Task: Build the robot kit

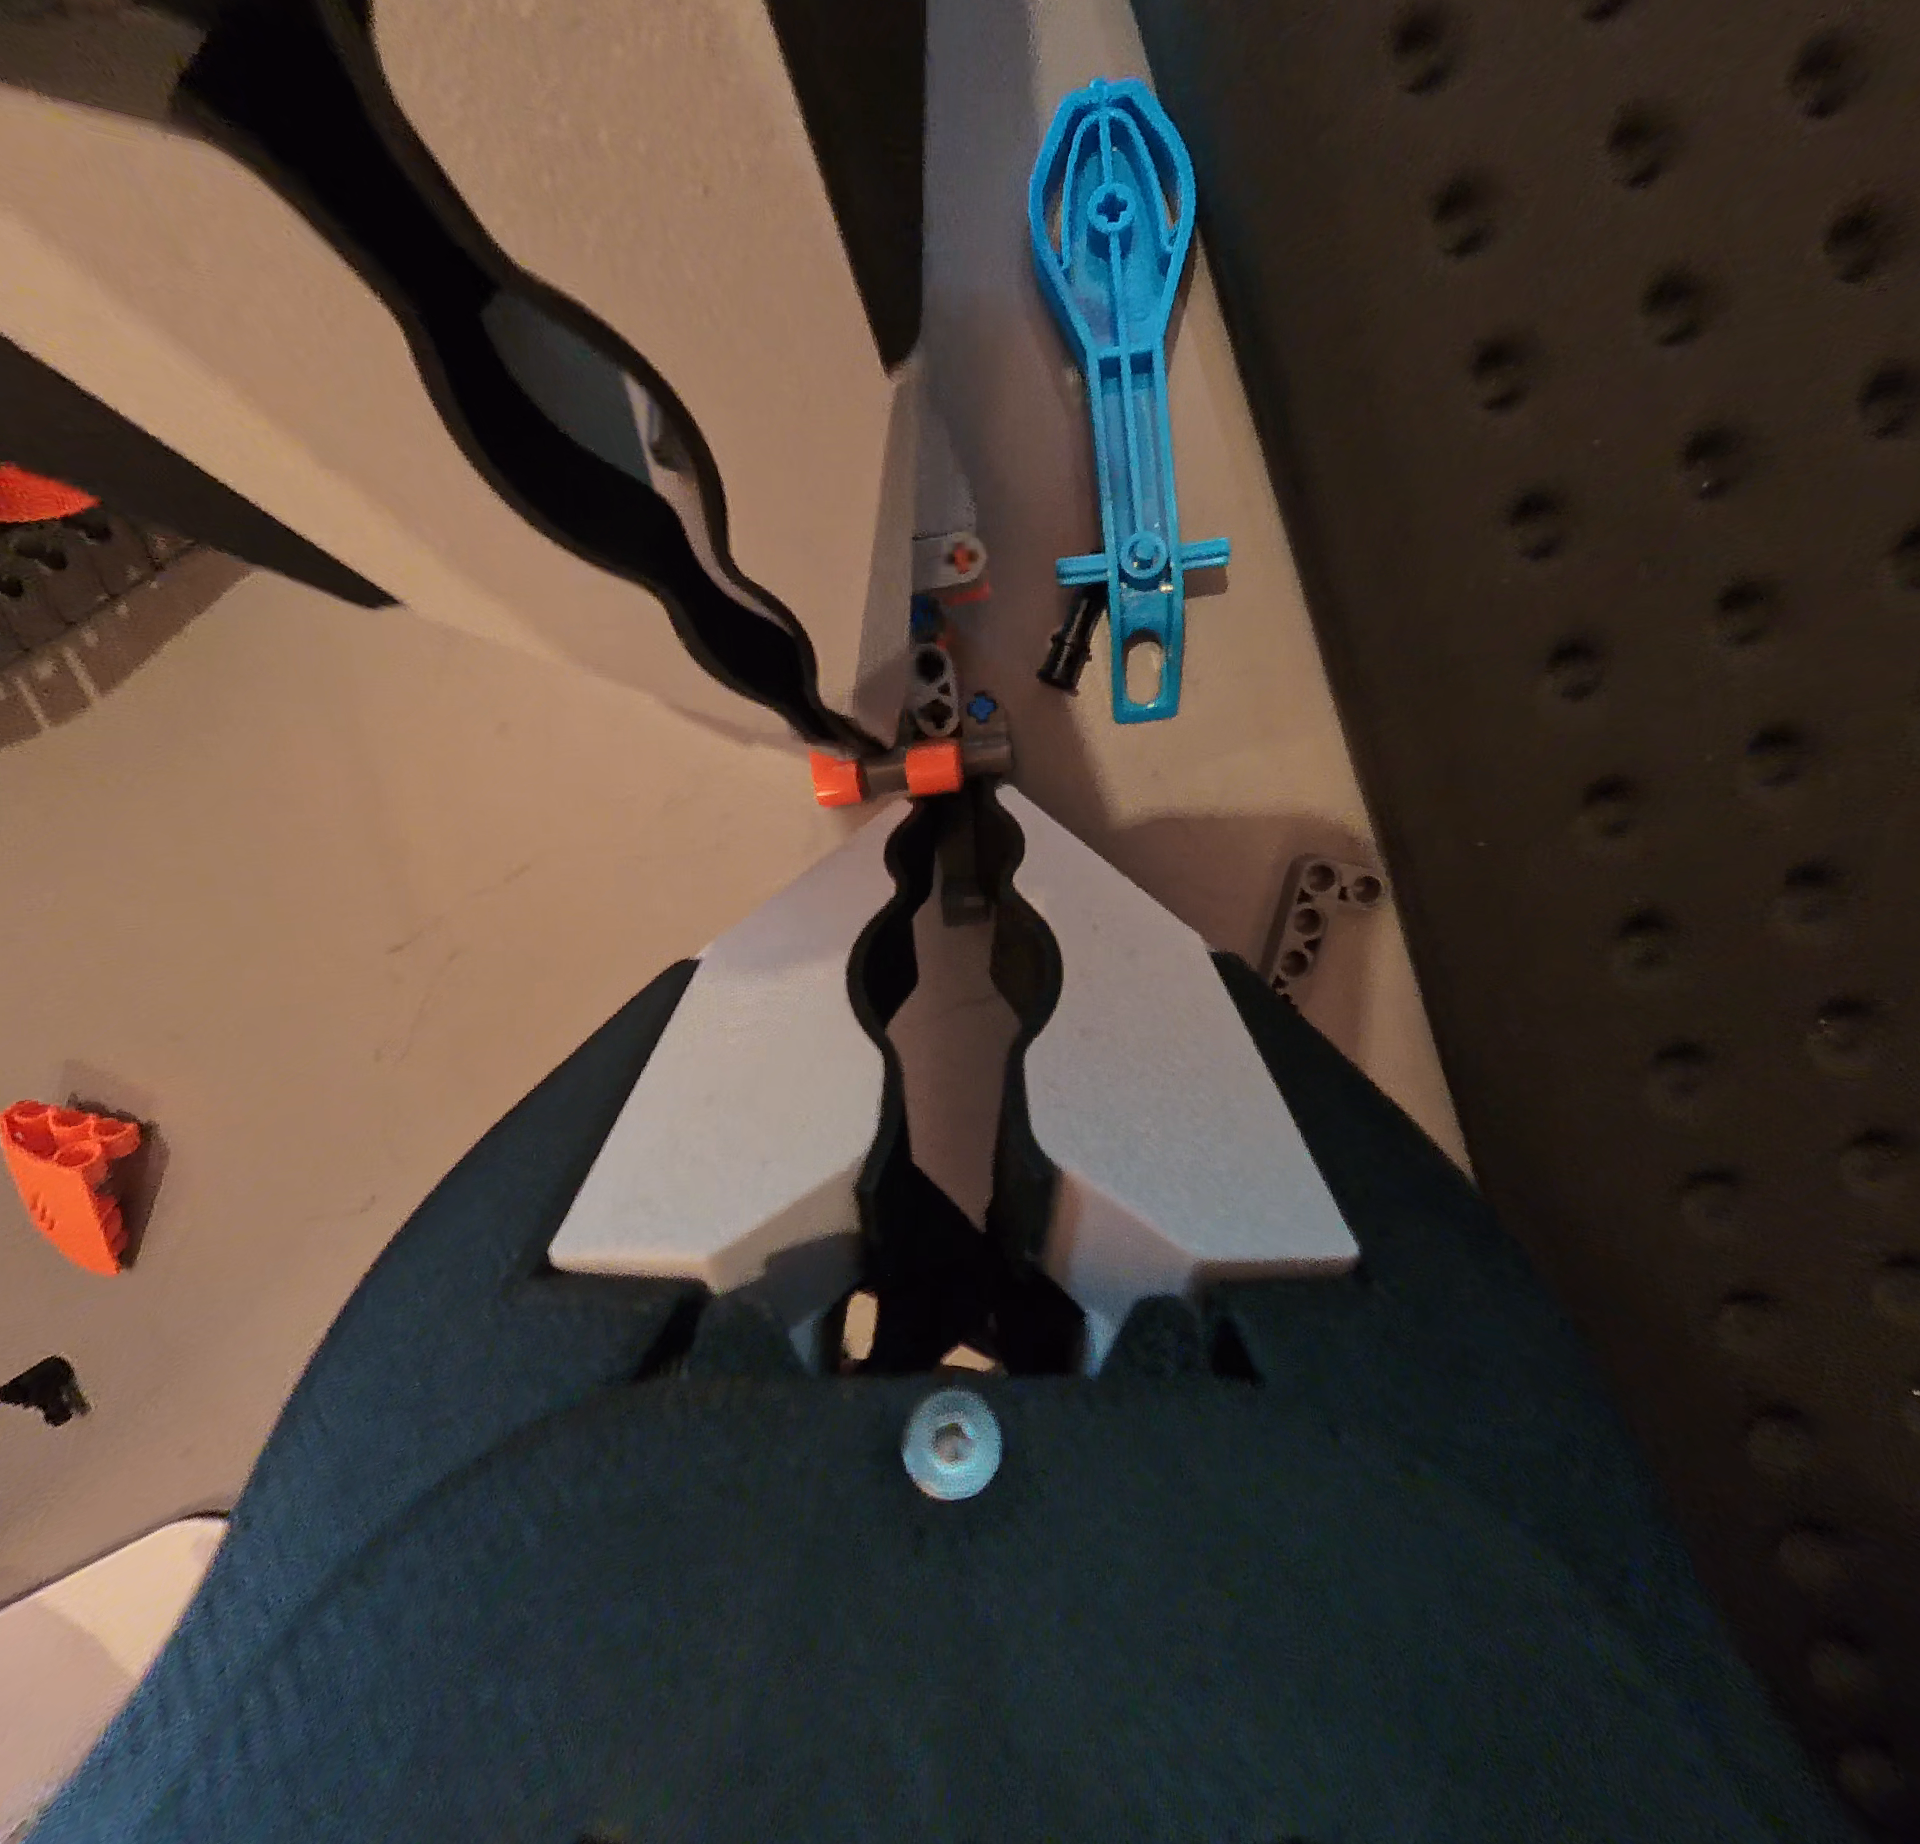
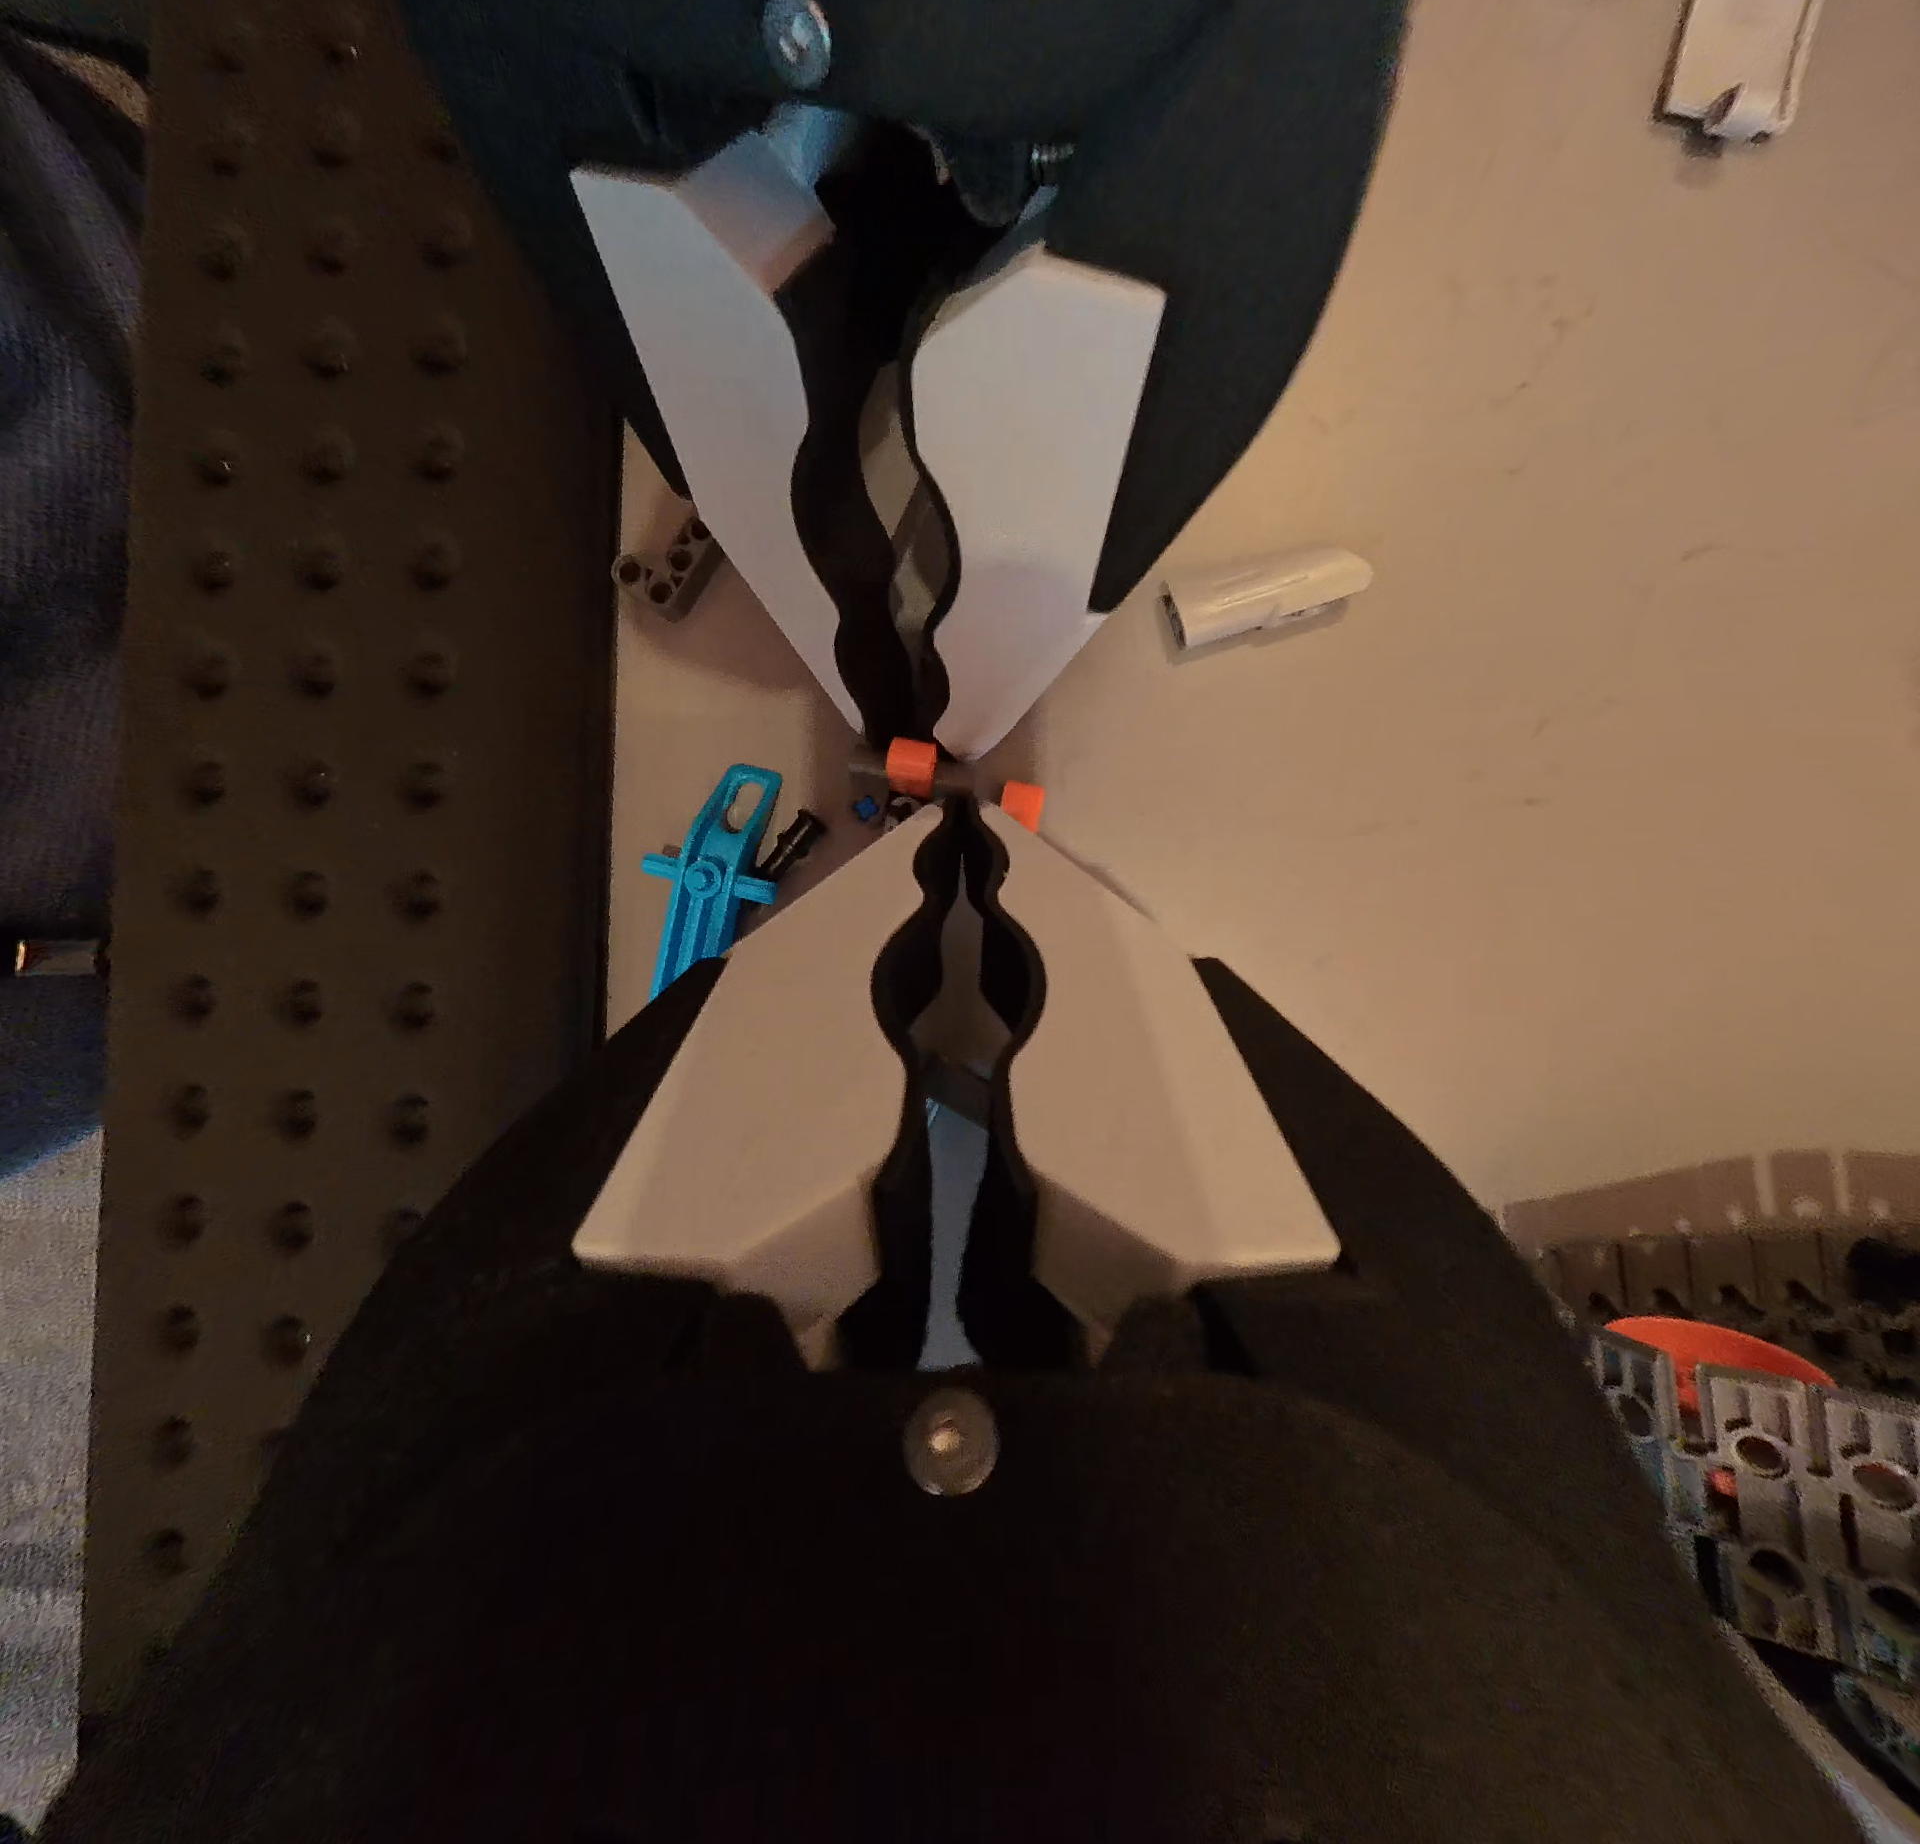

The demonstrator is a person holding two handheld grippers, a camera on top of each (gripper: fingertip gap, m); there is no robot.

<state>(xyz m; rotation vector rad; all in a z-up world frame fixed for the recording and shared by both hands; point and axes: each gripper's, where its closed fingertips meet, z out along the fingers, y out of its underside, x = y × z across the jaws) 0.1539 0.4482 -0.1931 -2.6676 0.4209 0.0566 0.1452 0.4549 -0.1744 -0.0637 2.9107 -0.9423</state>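
Beige counter point(image 1: 416, 911), no readable writing anywhere. Left tongs point(image 1: 951, 807) and right tongs point(image 2: 951, 807) meet tip to tip, both clamped on a grey axle with orange bushes point(image 1: 899, 768) just above it.

Blue paddle-shaped part point(image 1: 1117, 381) lies on the tabletop point(image 1: 416, 911) beside a black pin point(image 1: 1070, 639); grey angled beam point(image 1: 1314, 927) near the studded dark mat point(image 1: 1662, 651).
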